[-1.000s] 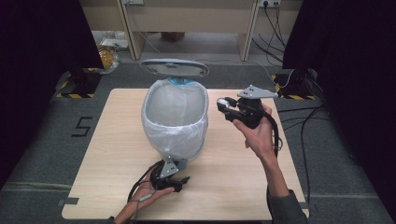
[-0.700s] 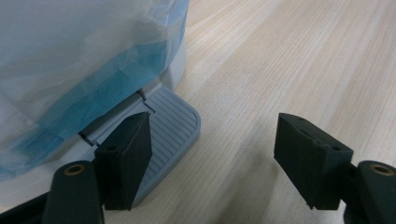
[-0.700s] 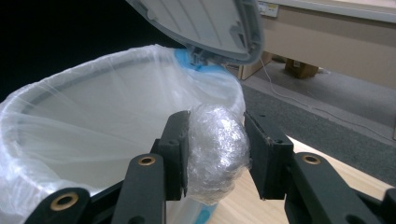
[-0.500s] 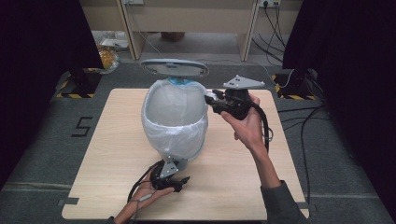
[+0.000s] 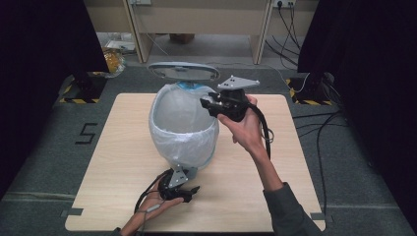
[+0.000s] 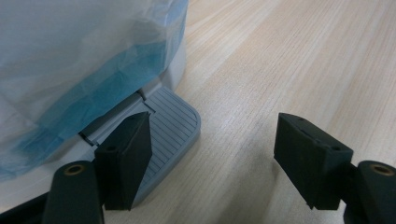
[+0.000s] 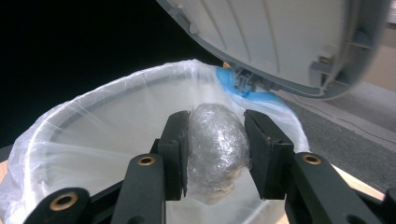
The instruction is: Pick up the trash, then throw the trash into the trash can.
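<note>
Over the open mouth of the grey pedal bin lined with a thin white plastic bag (image 5: 183, 127), my right gripper (image 7: 215, 154) is clamped on a crumpled ball of clear plastic wrap (image 7: 216, 149); I see both pads pressing its sides, with the ball bulging a little above and below them. In the high view that right gripper (image 5: 206, 102) sits at the bin's right rim, up near the hinge, held in a hand that comes in from the lower right. The bin's oval grey lid (image 5: 183, 72) stands raised behind the opening, and in the right gripper view the lid's (image 7: 280, 42) pale underside hangs just above the ball, with a blue strip of the liner showing at the hinge

At the near edge of the light wooden counter (image 5: 305, 162), my left gripper (image 5: 189, 192) rests low at the foot of the bin. Its jaws stand apart with nothing between them; the left pad lies on the ribbed grey foot pedal (image 6: 170, 123), the other over bare counter. The bag's blue-tinted lower folds hang just beside that pedal
</note>
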The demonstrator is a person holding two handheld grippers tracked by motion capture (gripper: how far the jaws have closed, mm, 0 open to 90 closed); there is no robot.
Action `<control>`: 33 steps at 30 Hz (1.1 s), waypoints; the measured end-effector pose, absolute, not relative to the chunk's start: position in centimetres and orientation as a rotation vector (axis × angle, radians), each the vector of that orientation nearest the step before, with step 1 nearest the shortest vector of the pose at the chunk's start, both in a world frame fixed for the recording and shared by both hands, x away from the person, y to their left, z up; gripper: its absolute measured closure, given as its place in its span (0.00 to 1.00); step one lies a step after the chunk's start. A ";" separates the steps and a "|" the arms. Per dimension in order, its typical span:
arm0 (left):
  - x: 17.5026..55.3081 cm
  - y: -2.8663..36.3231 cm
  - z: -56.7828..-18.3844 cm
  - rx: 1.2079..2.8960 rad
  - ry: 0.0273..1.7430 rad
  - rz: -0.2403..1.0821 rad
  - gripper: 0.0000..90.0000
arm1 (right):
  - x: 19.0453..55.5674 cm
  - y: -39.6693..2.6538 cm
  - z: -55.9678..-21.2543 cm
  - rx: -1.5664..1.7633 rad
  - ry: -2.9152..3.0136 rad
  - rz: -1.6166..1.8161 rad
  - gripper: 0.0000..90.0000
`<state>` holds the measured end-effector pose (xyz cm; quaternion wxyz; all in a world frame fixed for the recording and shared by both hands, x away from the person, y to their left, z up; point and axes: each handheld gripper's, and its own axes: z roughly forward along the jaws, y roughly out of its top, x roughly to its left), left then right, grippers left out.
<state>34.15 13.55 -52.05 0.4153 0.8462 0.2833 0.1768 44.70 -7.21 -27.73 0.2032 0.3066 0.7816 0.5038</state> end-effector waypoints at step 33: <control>34.2 13.6 -52.0 2.126 0.709 0.443 0.30 | 45.3 -4.1 -28.3 0.812 2.228 1.391 0.67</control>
